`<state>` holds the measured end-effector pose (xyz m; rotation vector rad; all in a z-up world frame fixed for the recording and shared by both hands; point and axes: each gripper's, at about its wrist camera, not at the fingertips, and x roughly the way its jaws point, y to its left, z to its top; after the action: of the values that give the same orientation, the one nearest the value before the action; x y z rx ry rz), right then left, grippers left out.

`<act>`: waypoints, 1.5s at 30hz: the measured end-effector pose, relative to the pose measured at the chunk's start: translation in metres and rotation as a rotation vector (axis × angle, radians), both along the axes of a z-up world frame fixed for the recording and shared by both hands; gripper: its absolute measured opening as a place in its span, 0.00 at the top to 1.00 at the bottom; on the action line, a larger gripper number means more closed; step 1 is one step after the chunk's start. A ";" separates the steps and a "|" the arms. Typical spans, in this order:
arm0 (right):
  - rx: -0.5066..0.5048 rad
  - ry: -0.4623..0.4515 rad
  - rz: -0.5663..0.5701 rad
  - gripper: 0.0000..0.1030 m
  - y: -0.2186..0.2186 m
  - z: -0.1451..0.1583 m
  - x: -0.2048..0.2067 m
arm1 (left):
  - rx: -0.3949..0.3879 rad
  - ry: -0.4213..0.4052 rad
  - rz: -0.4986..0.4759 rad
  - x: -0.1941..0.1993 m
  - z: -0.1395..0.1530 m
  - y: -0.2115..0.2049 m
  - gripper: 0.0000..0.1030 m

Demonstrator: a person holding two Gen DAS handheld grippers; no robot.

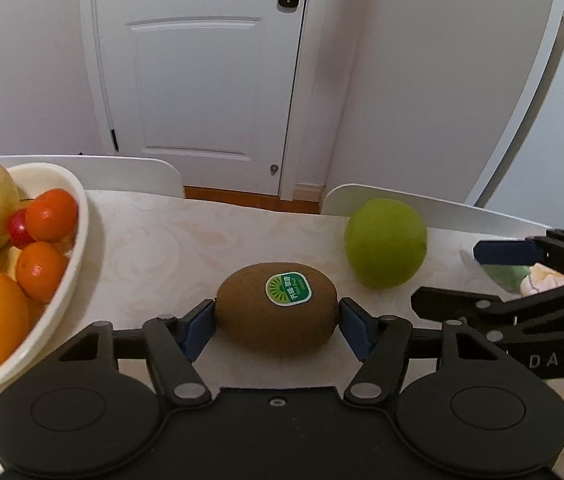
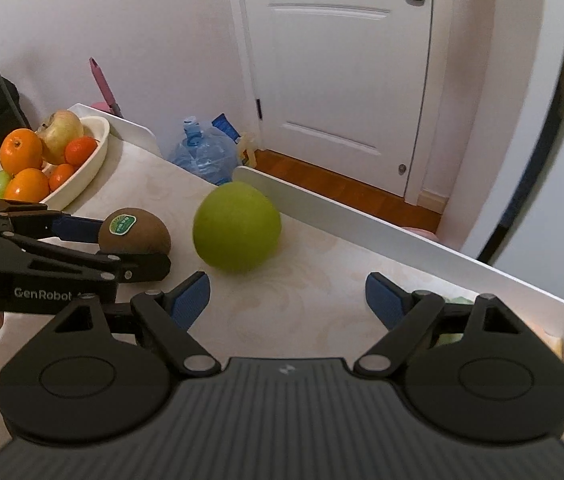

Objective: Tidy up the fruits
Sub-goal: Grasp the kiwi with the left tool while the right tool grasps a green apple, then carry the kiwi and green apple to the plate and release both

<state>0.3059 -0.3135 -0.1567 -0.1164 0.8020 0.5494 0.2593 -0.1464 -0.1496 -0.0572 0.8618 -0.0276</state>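
A brown kiwi [image 1: 277,308] with a green sticker lies on the table between the blue pads of my left gripper [image 1: 277,322], which is shut on it; it also shows in the right wrist view [image 2: 135,231]. A green apple [image 1: 385,242] sits on the table to the right of the kiwi, also in the right wrist view [image 2: 237,227]. My right gripper [image 2: 288,298] is open and empty, just short of the apple. A white bowl [image 1: 78,240] at the left holds oranges, small tomatoes and a pale apple; it also shows in the right wrist view [image 2: 94,160].
The table [image 1: 154,240] has a marbled cream top. White chair backs [image 1: 442,208] stand along its far edge. A water jug [image 2: 206,156] sits on the floor before a white door [image 1: 202,80]. Some pale objects [image 1: 538,278] lie at the far right of the table.
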 end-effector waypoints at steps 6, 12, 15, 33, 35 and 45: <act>0.018 -0.008 0.017 0.03 0.013 0.000 0.003 | 0.016 0.004 0.009 -0.002 0.000 0.009 0.32; 0.028 -0.021 0.009 0.06 0.025 0.001 0.009 | 0.022 0.006 0.023 -0.008 0.001 0.016 0.32; 0.033 -0.022 0.008 0.07 0.030 0.001 0.013 | 0.022 0.006 0.028 -0.011 0.002 0.019 0.32; 0.035 -0.049 0.012 0.31 0.046 0.016 0.003 | 0.014 -0.030 0.060 -0.038 0.024 0.035 0.33; 0.038 -0.060 0.017 0.31 0.049 0.024 -0.002 | 0.012 -0.043 0.065 -0.043 0.030 0.037 0.33; 0.061 -0.096 0.028 0.31 0.069 0.072 -0.035 | 0.006 -0.117 0.113 -0.077 0.076 0.057 0.33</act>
<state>0.2712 -0.2447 -0.0844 -0.0977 0.6901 0.5899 0.1825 -0.0897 -0.0735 -0.0978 0.7402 0.0769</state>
